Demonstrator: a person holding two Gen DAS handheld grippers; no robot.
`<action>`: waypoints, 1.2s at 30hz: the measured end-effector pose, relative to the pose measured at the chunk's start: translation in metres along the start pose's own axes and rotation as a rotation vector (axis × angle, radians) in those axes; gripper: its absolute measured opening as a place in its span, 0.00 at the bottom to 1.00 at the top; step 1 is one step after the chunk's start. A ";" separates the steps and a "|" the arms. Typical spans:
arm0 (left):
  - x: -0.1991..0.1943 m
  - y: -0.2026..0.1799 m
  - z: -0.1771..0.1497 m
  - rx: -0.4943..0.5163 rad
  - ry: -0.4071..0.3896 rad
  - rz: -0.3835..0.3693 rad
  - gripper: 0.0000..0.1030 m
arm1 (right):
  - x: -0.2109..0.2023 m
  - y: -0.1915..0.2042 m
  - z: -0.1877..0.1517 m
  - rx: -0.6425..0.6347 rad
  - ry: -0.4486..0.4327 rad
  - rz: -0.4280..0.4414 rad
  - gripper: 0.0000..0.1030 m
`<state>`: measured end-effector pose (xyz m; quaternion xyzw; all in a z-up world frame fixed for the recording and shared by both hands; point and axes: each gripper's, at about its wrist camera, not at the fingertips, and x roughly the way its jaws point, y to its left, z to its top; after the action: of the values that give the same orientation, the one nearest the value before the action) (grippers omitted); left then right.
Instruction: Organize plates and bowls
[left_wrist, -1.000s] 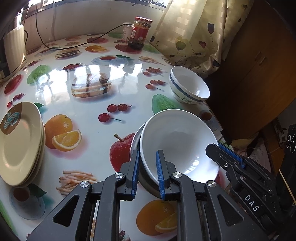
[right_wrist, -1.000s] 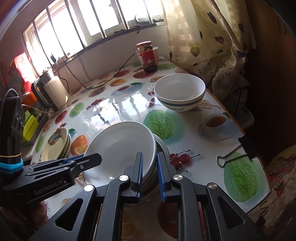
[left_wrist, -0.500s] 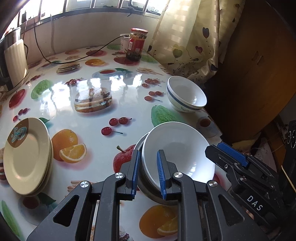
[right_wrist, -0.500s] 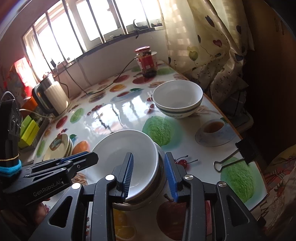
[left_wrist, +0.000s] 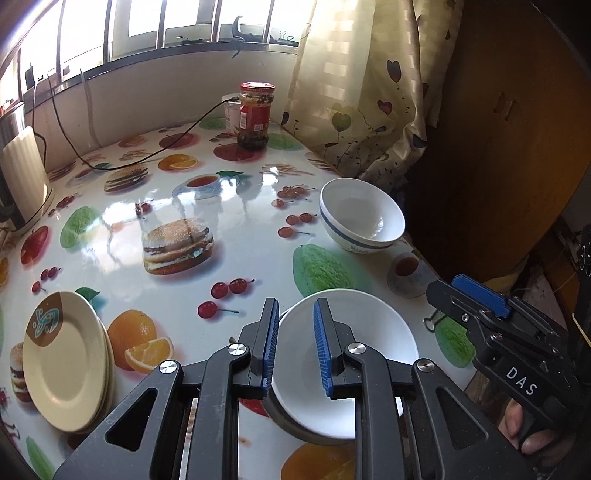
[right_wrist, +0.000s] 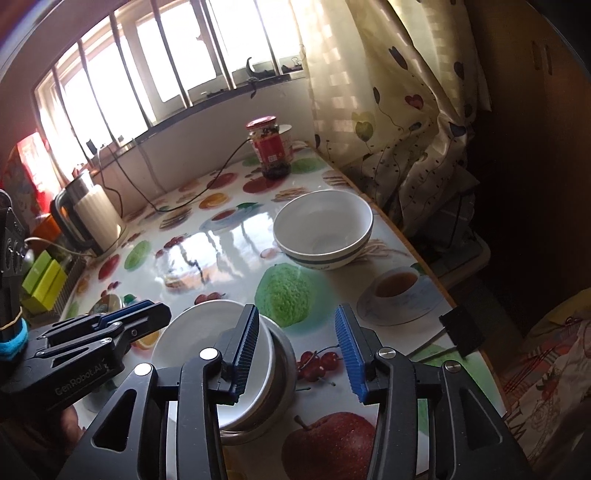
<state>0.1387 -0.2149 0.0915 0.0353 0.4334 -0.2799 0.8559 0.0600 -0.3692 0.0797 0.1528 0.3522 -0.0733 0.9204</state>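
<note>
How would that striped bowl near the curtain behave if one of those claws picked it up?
The striped bowl looks like glazed ceramic, so probably stiff, fairly heavy and breakable. Its glossy rim may slip between narrow pads. It sits upright on a small foot near the table edge, so a sideways push would likely slide it toward the drop rather than tip it.

A home kitchen: a fruit-picture tabletop (left_wrist: 236, 206) by a barred window (right_wrist: 155, 81), with a kettle (right_wrist: 92, 214), jar (left_wrist: 255, 114) and curtain (left_wrist: 362, 92).
</note>
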 end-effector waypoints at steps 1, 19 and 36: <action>0.001 -0.001 0.003 0.000 -0.002 -0.003 0.23 | 0.000 -0.003 0.003 0.001 -0.003 -0.005 0.42; 0.048 -0.017 0.063 0.050 0.027 -0.049 0.33 | 0.036 -0.046 0.048 0.006 -0.008 -0.081 0.47; 0.086 -0.028 0.084 0.060 0.082 -0.021 0.33 | 0.067 -0.070 0.068 0.024 0.031 -0.090 0.47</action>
<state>0.2252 -0.3022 0.0833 0.0679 0.4599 -0.2999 0.8330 0.1354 -0.4592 0.0665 0.1489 0.3721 -0.1163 0.9088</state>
